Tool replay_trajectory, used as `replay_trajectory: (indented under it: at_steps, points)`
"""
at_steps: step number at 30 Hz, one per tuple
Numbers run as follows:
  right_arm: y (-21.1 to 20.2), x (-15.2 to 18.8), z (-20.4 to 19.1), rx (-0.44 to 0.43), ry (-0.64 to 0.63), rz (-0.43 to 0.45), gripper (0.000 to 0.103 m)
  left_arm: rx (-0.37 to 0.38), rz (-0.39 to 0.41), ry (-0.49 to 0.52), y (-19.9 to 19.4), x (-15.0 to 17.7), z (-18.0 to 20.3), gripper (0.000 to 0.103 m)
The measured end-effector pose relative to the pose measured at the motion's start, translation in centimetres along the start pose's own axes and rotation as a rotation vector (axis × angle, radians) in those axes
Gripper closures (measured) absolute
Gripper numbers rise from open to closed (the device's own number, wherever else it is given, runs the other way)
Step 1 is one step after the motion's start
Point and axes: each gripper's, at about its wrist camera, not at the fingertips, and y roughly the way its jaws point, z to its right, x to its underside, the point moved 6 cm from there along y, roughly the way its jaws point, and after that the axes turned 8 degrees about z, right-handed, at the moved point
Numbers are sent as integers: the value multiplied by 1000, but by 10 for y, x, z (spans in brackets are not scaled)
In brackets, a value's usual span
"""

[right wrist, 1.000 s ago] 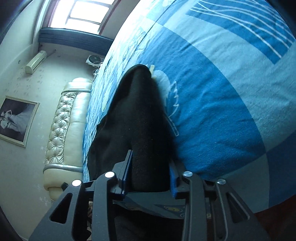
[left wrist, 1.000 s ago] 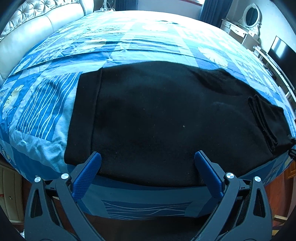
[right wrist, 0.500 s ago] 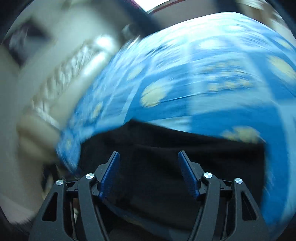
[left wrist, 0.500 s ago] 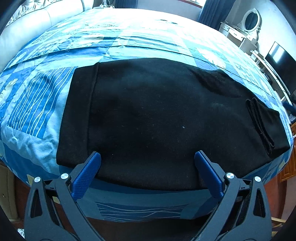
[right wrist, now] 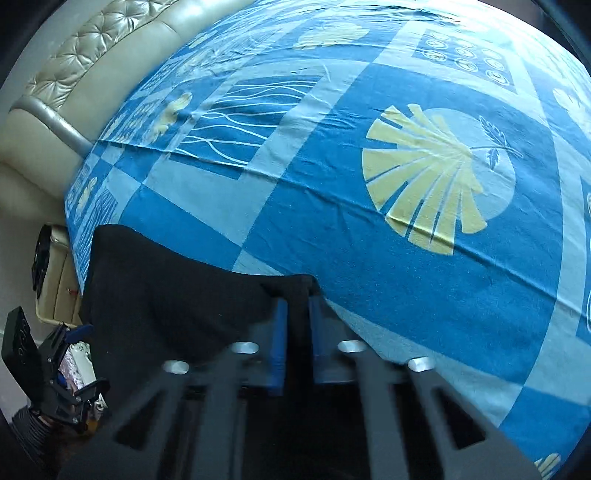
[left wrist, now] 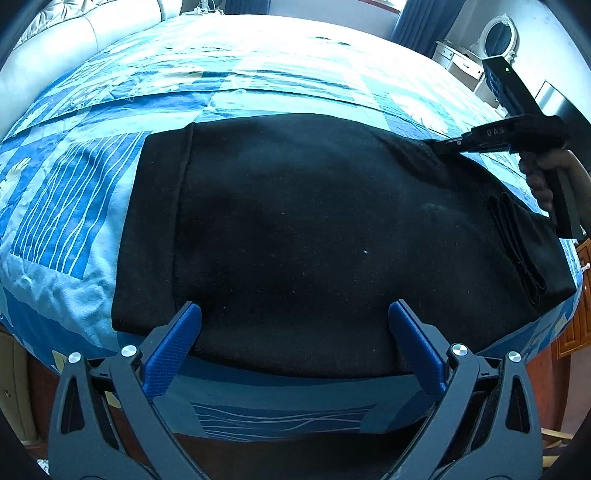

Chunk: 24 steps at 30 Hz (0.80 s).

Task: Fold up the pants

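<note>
Black pants [left wrist: 314, 229] lie flat across the near edge of a bed covered by a blue patterned bedspread [left wrist: 258, 85]. In the left wrist view the garment stretches from left to right, with a seamed band at its left end and a doubled strip of folded cloth near its right end. The near edge of the pants runs along the edge of the mattress.

The left gripper [left wrist: 295, 332] hangs over that near edge with its blue fingers [left wrist: 173, 343] spread wide apart; nothing lies between the pads, and whether they touch the cloth cannot be told.

The right gripper [right wrist: 297, 332], held by a hand [left wrist: 546, 177] at the right of the left wrist view, meets the far edge of the pants. Its jaws have just been closing and now stand almost together, pinching a raised fold of the black fabric between the blue pads. In the right wrist view this fold stands up between the fingers, and the rest of the pants spreads away to the left toward the other gripper [right wrist: 70, 354].

A padded cream headboard [right wrist: 92, 48] borders the bed at upper left in the right wrist view. A white dressing table with an oval mirror [left wrist: 496, 33] stands beyond the bed at upper right in the left wrist view.
</note>
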Motion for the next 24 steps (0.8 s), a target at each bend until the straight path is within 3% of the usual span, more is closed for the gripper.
replay_trajectory:
  at_steps: [7,9,11,13,14,21,24]
  points:
    - [1,0,15,-50,105,40,91,15,5,3,-1,1,0,2]
    - [-20,0,19,-69,174,109,79,23,5,6,-2,1,0,2]
    - [-49,8,20,-105,238,214,60,29,2,11,-2,1,0,2]
    - [-90,32,21,-115,292,344,44,36,2,10,-4,1,0,2]
    - [-107,46,21,-108,302,391,41,40,1,7,-4,0,-1,2]
    - [-218,165,31,12,433,612,37,76,41,-85,-21,-15,-7,2]
    - [-235,199,46,82,507,663,36,67,93,-115,-33,-25,-21,2]
